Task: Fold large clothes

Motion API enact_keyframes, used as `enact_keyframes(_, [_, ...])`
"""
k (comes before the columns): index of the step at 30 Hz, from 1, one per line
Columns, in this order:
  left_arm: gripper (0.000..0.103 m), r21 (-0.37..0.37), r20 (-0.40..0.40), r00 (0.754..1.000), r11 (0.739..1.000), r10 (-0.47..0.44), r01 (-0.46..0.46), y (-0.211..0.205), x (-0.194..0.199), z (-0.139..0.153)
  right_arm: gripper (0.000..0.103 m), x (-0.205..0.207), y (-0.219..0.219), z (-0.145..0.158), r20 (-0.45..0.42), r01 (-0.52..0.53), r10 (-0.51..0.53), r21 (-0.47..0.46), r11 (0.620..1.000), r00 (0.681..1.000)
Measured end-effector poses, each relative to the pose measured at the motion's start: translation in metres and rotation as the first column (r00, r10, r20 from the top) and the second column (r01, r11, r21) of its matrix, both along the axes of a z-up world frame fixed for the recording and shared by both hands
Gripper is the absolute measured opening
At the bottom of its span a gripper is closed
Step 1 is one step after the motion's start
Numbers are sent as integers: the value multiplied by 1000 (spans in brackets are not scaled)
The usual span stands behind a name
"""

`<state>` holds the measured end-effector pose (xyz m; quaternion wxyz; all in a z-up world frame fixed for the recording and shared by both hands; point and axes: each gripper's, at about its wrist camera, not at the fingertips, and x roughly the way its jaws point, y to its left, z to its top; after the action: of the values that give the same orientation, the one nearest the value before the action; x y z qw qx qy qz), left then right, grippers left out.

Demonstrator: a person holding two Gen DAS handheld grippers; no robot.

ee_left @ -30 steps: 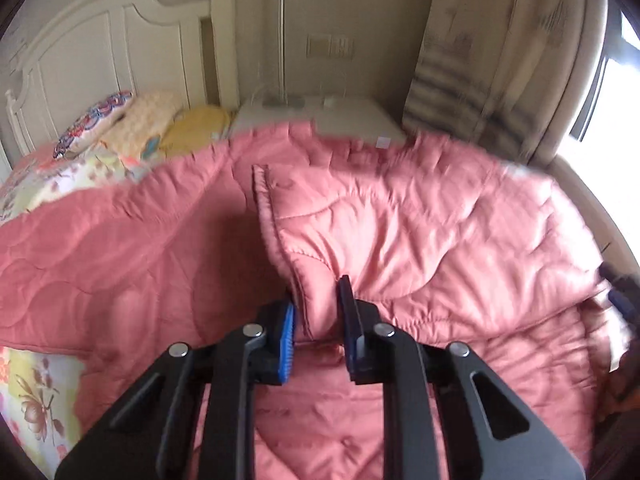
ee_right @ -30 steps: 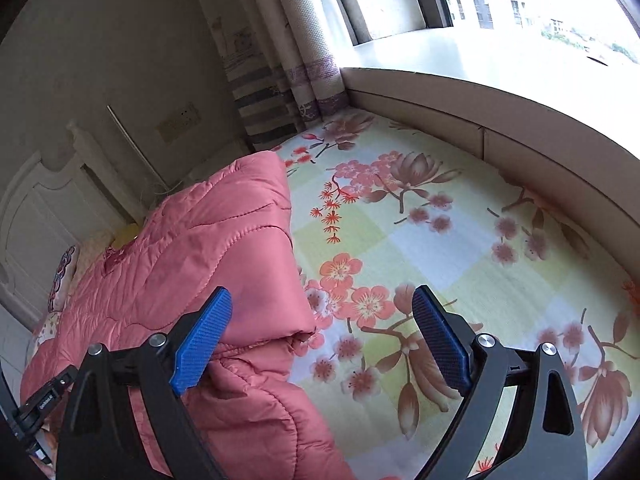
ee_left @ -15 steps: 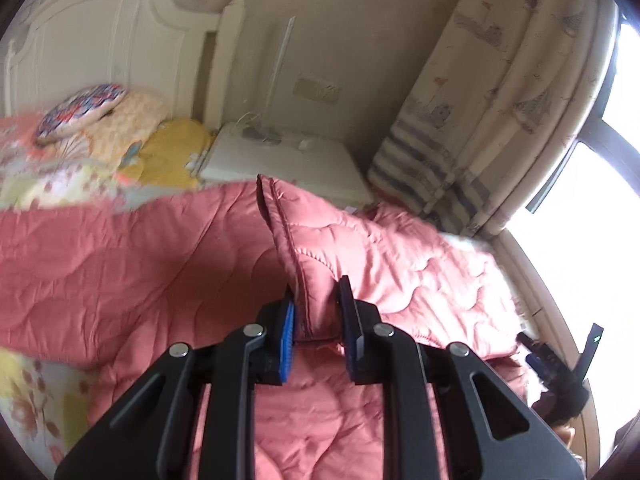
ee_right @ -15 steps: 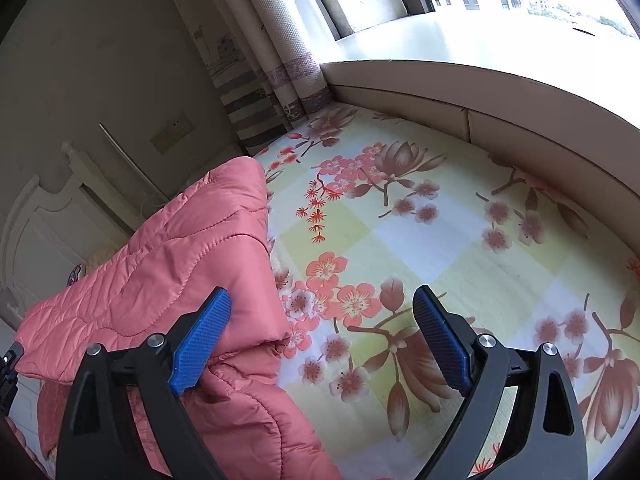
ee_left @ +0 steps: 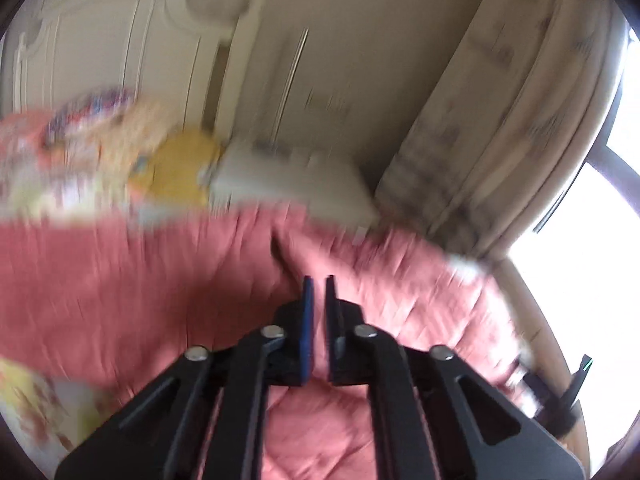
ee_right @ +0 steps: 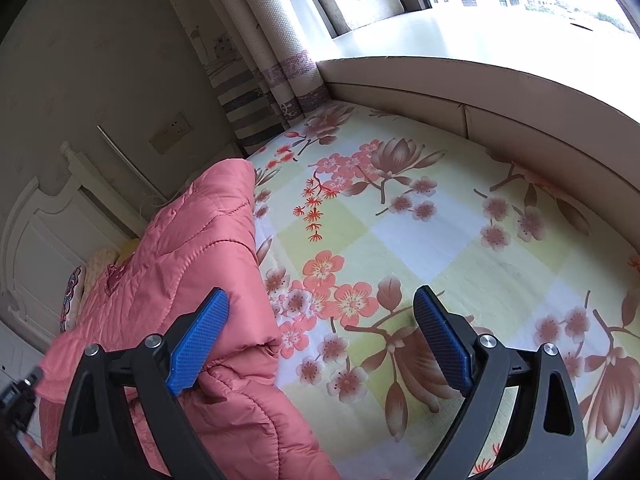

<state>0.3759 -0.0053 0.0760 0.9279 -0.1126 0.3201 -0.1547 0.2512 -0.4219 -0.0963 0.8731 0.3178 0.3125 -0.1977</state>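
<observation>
The left gripper (ee_left: 317, 280) has just closed to a narrow slit with nothing visible between its jaws; half a second ago it pinched a raised fold of the pink quilted garment (ee_left: 160, 288), which has slipped free and now lies below it, blurred. In my judgement that fold must be regripped. The right gripper (ee_right: 320, 312) hangs wide and empty over the bed's floral sheet (ee_right: 400, 240), the garment's edge just beside its left pad. Beyond stand headboard (ee_left: 120, 40) and curtain (ee_left: 500, 120).
</observation>
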Motion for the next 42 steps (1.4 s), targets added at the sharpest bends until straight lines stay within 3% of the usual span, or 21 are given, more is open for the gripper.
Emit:
enact_keyframes(3, [1, -6, 113, 992, 999, -50, 50, -13, -4, 72, 90, 1, 0, -1, -4, -3, 3, 7, 1000, 1000])
enact_keyframes(6, [4, 29, 181, 979, 996, -88, 84, -24, -18, 113, 90, 0, -1, 0, 0, -1, 1, 10, 1000, 1000])
enact_keyframes(8, [49, 46, 146, 981, 991, -132, 126, -27, -24, 100, 90, -1, -2, 0, 4, 5, -5, 16, 1000, 1000])
enact_keyframes(9, [100, 50, 120, 985, 992, -122, 117, -26, -23, 84, 90, -2, -3, -1, 6, 8, -8, 21, 1000, 1000])
enact_keyframes(10, [99, 55, 115, 988, 994, -100, 94, -25, -22, 68, 90, -3, -3, -1, 8, 8, -8, 24, 1000, 1000])
enact_keyframes(12, [100, 164, 32, 999, 986, -15, 10, -27, -7, 10, 90, -3, -3, -1, 6, 5, -5, 19, 1000, 1000])
enact_keyframes(13, [97, 187, -8, 1000, 982, -9, 11, -28, 0, -8, 90, -2, -3, -1, 4, 2, -2, 14, 1000, 1000])
enact_keyframes(17, [74, 239, -190, 982, 970, 13, 33, -33, 27, -101, 90, -2, 2, 2, 13, -13, 13, -19, 1000, 1000])
enact_keyframes(19, [61, 268, -207, 978, 961, -11, 67, -41, 29, -124, 90, -1, 6, 5, 25, -24, 25, -39, 999, 999])
enact_keyframes(20, [60, 304, -197, 980, 949, -23, 83, -49, 29, -134, 90, -1, 9, 7, 33, -35, 36, -53, 998, 999])
enact_keyframes(22, [60, 388, -140, 990, 917, -35, 87, -65, 24, -146, 82, 0, 15, 13, 58, -62, 66, -82, 995, 996])
enact_keyframes(24, [60, 445, -126, 991, 891, -34, 87, -78, 22, -149, 64, -1, 21, 20, 84, -81, 91, -114, 990, 992])
enact_keyframes(27, [61, 441, -133, 991, 893, -35, 90, -77, 26, -149, 45, 5, 31, 43, 82, -112, 127, -161, 981, 989])
enact_keyframes(30, [66, 391, -153, 988, 916, -34, 92, -60, 20, -148, 44, 27, 49, 76, 61, -158, 182, -281, 947, 981])
enact_keyframes(33, [74, 325, -183, 983, 942, -23, 83, -46, 25, -149, 44, 66, 63, 83, -39, -237, 240, -358, 903, 970])
enact_keyframes(38, [80, 331, -184, 982, 939, -32, 92, -48, 21, -149, 44, 110, 55, 12, -277, -385, 311, -273, 882, 909])
enact_keyframes(42, [80, 320, -189, 981, 943, -34, 95, -47, 21, -149, 44, 106, 51, 33, -230, -390, 333, -282, 876, 914])
